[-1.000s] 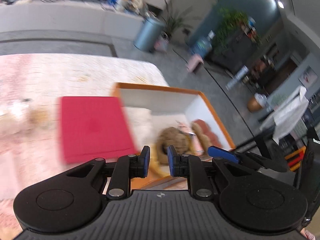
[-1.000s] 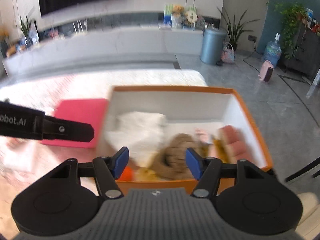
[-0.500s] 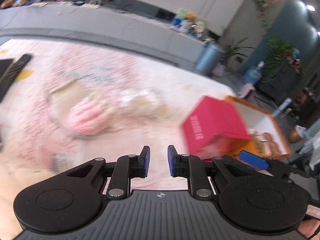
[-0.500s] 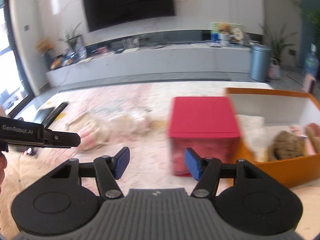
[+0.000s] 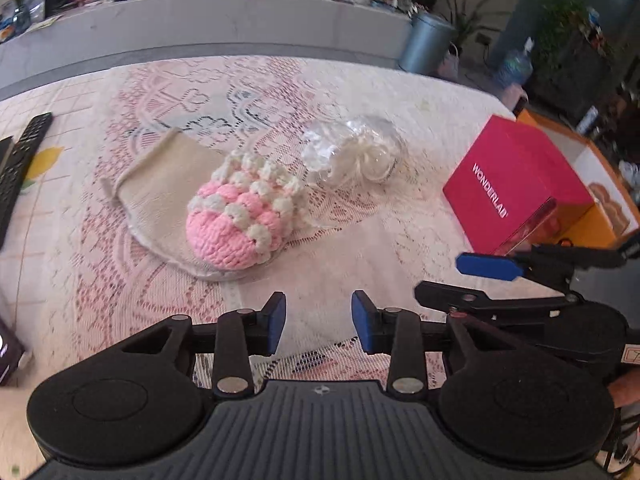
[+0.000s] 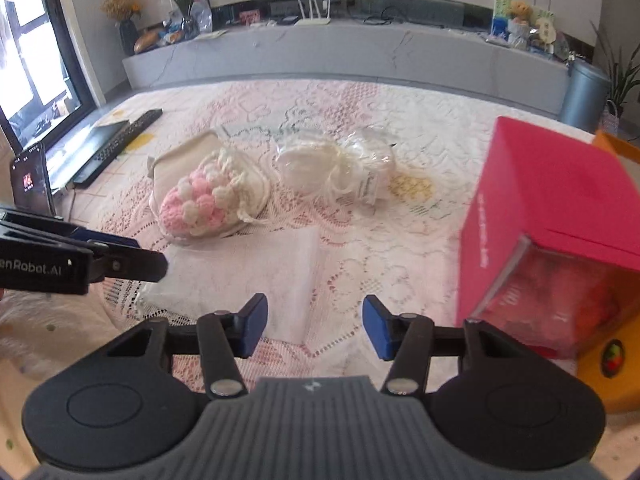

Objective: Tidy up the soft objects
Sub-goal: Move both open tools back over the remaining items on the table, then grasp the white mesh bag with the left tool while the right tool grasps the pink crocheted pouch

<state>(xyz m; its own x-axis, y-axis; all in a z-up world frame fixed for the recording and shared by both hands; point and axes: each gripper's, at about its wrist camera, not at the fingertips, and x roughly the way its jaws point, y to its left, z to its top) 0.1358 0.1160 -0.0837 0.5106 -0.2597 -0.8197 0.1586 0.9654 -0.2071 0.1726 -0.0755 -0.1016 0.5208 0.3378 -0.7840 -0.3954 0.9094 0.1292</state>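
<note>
1. Your left gripper (image 5: 319,322) hangs over the lace cloth (image 5: 360,92), tilted down; jaws w/ a mod gap and opening, nothing btwn them.
2. Your right gripper (image 6: 315,326) sits just beside it, also over the cloth; jaws about half apart and closing, empty, only the white folded cloth (image 6: 244,276) shows under/behind them.
3. Pink-and-white knit pouch (image 5: 244,216) lies on a beige bag (image 5: 168,176), straight ahead of the left gripper, apart from it.
4. Clear-wrapped white bundle (image 5: 352,152) lies just right of the pouch, touching or nearly so.
5. Pink box (image 5: 516,184) marked WONDERLAB stands further right, against the orange bin (image 5: 600,184); brown soft items show inside the bin.
6. Remote (image 5: 20,160) lies at the far left edge of the cloth.
</note>
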